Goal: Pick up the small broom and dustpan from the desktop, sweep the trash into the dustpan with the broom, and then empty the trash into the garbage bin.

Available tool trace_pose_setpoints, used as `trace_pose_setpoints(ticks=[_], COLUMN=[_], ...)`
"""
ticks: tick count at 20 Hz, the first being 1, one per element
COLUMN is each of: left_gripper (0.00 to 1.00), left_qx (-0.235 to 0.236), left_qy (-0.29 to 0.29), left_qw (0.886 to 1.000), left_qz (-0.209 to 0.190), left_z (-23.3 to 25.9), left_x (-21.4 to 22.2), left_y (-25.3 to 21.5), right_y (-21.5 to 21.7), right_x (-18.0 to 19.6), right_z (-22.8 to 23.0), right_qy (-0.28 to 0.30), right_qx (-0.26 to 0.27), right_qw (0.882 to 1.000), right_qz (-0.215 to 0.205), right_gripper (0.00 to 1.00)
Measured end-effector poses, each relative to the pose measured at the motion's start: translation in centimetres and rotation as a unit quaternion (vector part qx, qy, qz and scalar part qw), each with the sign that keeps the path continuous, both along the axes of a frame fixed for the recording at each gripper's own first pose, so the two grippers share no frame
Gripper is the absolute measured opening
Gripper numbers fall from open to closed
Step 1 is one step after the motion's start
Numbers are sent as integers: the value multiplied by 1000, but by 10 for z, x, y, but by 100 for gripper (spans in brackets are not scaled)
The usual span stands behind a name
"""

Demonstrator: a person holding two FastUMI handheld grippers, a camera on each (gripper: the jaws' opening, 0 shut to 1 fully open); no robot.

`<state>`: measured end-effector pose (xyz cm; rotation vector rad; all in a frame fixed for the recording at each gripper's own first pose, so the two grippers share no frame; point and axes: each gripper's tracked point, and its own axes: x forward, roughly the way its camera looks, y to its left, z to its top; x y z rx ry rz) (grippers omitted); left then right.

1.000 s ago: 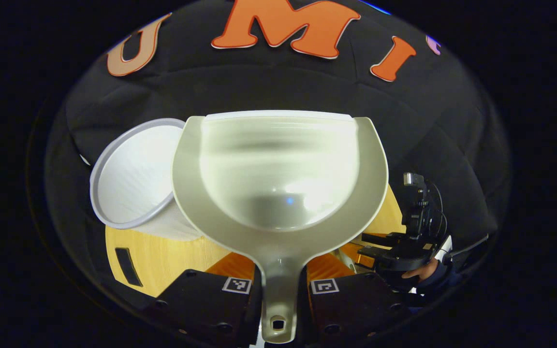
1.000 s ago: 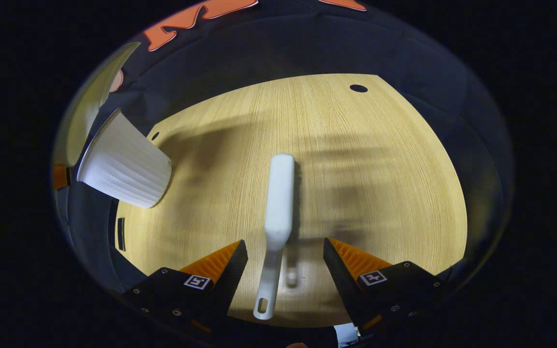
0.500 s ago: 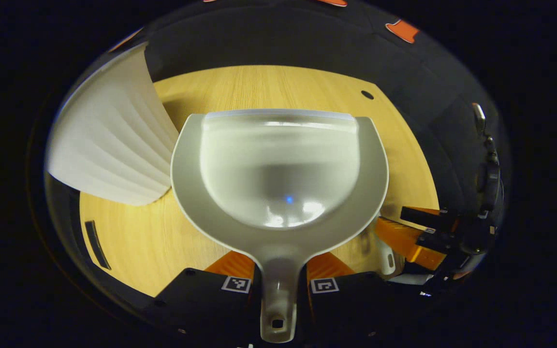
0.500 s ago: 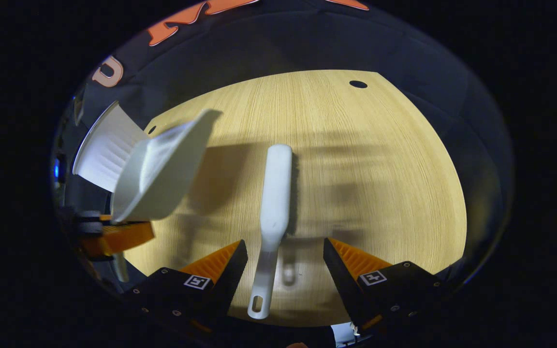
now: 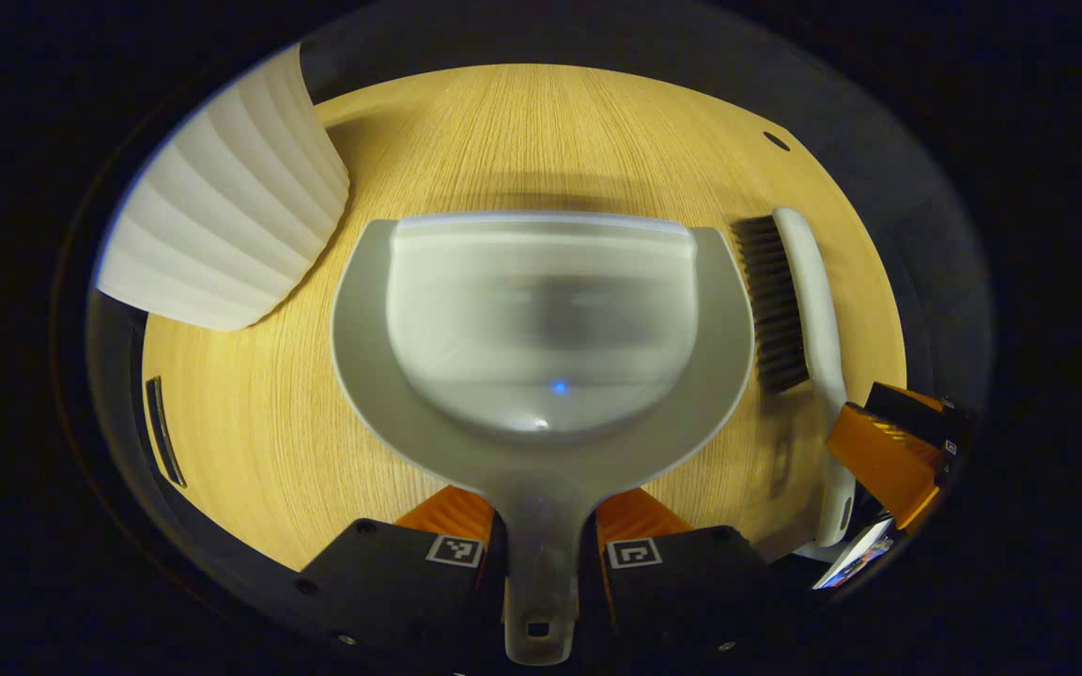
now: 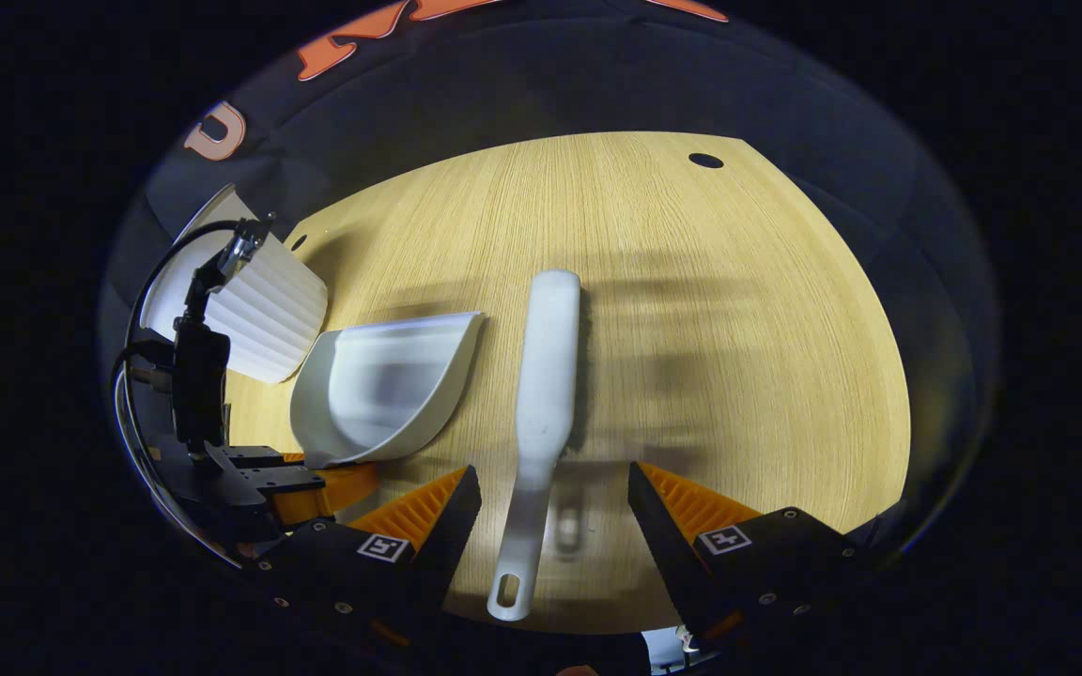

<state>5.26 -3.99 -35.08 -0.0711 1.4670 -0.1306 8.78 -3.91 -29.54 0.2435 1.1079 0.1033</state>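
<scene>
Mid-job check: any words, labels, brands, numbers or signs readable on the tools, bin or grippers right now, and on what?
No readable words, brands or numbers.
Dustpan, broom, bin: plain surfaces, no print seen.
Left gripper: square coded markers, a pattern, no letters.
Right gripper: the same kind of markers, a pattern, no letters.

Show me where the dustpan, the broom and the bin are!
dustpan [image 5: 541,319], left gripper view, on its scoop.
broom [image 6: 548,376], right gripper view, on its back.
bin [image 5: 212,225], left gripper view, on its ribbed side.
</scene>
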Motion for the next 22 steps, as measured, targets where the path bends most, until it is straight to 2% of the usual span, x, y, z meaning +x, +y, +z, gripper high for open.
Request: trace_pose_setpoints(ticks=[3,7,8,9,10,11,13,14,15,16,17,18,20,21,22], left_gripper=[35,43,53,55,67,67,76,85,88,94,97,96,95,96,95], left_qx=[2,4,3,8,19,33,43,36,28,24,26,33,44,42,37], left_qy=[-17,-63,-76,-95,-121,-156,-226,-263,-306,-351,-400,-442,-511,-551,-595], left_qw=[1000,998,997,995,992,987,973,964,952,936,916,896,858,832,801], left_qz=[-6,-22,-22,-25,-28,-33,-25,-14,0,11,20,26,40,48,55], left_z=[0,21,29,41,52,68,107,126,151,177,204,226,254,266,287], left_x=[3,-3,-6,-6,-3,4,21,13,36,41,47,50,52,49,39], left_y=[-5,-11,-11,-9,-5,1,11,10,-3,0,3,5,9,8,5], right_y=[1,-2,-1,-1,-3,-6,-11,-13,-18,-23,-29,-35,-50,-58,-66], right_x=[2,5,7,9,9,11,21,31,41,48,54,59,68,69,66], right_z=[0,7,15,23,33,42,70,91,114,136,160,182,235,265,288], right_qy=[-4,-18,-29,-42,-55,-65,-112,-147,-185,-221,-253,-285,-357,-393,-425], right_qx=[2,5,5,4,2,-2,-10,-16,-24,-33,-44,-54,-68,-71,-74], right_qw=[1000,1000,1000,999,998,998,993,989,982,974,966,956,929,913,898], right_qz=[-2,-3,-4,-5,-8,-12,-19,-22,-27,-30,-36,-44,-64,-75,-87], right_gripper=[95,95,96,96,96,96,96,96,96,96,96,95,95,95,95])
